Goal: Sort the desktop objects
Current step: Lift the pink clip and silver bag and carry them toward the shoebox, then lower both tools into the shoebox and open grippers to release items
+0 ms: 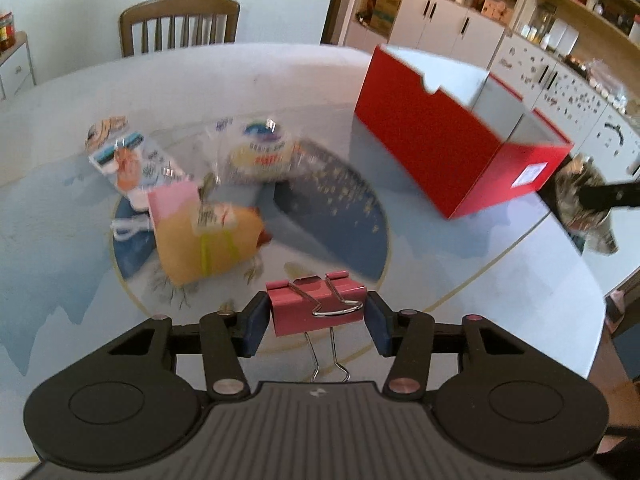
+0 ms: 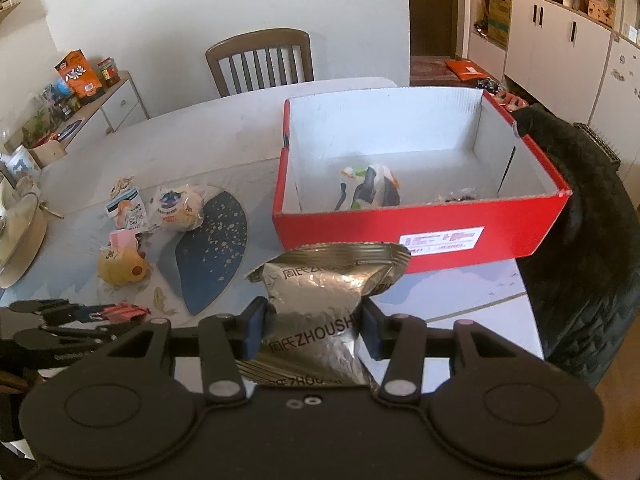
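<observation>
On the table (image 2: 224,128), going left to right in the right wrist view, a small cluster of packaged things lies at about ten o'clock from the camera: a printed sachet (image 2: 127,207), a clear bag with a round bun-like item (image 2: 179,209), a pink card (image 2: 123,239) and a yellow plush toy (image 2: 121,266). Just beside them, toward the centre, sits a dark blue speckled mat (image 2: 212,248).

The left hand-held gripper (image 1: 318,316) is set to a narrow gap and holds a pink binder clip (image 1: 316,304) between its blue pads, the pads pressing on the clip's two sides; the clip's wire handles point back toward the camera. That view is smeared with motion, so the items behind it are hard to read.

The right hand-held gripper (image 2: 312,330) is also narrow, clamped on a silver foil snack packet (image 2: 320,300), which stands crumpled between the pads just in front of the box.

At one o'clock stands the red cardboard box (image 2: 420,224), open at the top, white inside. On its floor lie a small multicoloured item (image 2: 370,190) and something dark near the front wall, too small to tell. A dark garment (image 2: 580,216) drapes at three o'clock, touching the box's right side.
</observation>
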Demonstrator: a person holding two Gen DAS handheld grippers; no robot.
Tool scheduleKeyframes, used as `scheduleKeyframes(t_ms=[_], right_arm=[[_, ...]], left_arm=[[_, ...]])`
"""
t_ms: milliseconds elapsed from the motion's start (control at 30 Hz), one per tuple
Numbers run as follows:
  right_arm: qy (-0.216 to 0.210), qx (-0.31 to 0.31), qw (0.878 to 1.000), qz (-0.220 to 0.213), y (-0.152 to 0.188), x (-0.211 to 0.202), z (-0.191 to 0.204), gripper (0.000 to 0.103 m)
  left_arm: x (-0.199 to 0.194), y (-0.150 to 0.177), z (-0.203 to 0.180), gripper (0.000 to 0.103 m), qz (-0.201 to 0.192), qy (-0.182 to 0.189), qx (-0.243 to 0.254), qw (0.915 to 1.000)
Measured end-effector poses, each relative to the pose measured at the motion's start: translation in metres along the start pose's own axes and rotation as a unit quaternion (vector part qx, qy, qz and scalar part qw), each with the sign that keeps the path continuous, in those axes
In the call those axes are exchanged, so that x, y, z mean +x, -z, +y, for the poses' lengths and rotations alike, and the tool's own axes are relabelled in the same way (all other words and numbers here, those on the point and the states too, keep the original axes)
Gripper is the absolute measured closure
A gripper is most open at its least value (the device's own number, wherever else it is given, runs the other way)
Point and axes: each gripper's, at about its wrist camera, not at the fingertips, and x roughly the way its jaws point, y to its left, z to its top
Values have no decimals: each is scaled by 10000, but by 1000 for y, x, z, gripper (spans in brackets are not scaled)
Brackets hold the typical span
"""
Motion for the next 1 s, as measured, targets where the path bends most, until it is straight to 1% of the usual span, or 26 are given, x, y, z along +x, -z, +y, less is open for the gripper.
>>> scheduleKeyframes(t_ms=[167,400,567,733,767,800,867,900,967,1000], right_arm=[[-45,-143,9999,6,-9,-5,-10,56],[-111,-303,9994,-128,-27,-13,-29,56],[-219,-396,9988,-209,-46,-13,-57,56],[-290,-547,9975,-335,-66,-13,-82,56],[-290,-547,9975,-335,-66,-13,-82,56],[-304,-633,9967,-404,-75,-12,-91,56],[-308,-658,9964,-432,-78,-12,-96,56],[-313,-710,9958,-486,-87,-10,-104,56],[-318,-744,9955,-503,-91,-8,-108,56],[-316,-803,9949,-517,-98,-1,-116,56]], left_arm=[[-6,-26,-14,53,-61,171,-73,9998],[-10,-69,-53,53,-247,415,208,9986],[-6,-95,-85,53,-375,572,346,9971],[7,-121,-119,53,-422,688,541,9953],[10,-126,-126,53,-433,702,588,9949],[14,-131,-134,53,-429,722,623,9945],[24,-142,-146,53,-406,755,676,9940],[30,-147,-153,53,-401,745,730,9937],[42,-156,-166,53,-379,707,868,9930],[49,-161,-173,53,-348,681,917,9928]])
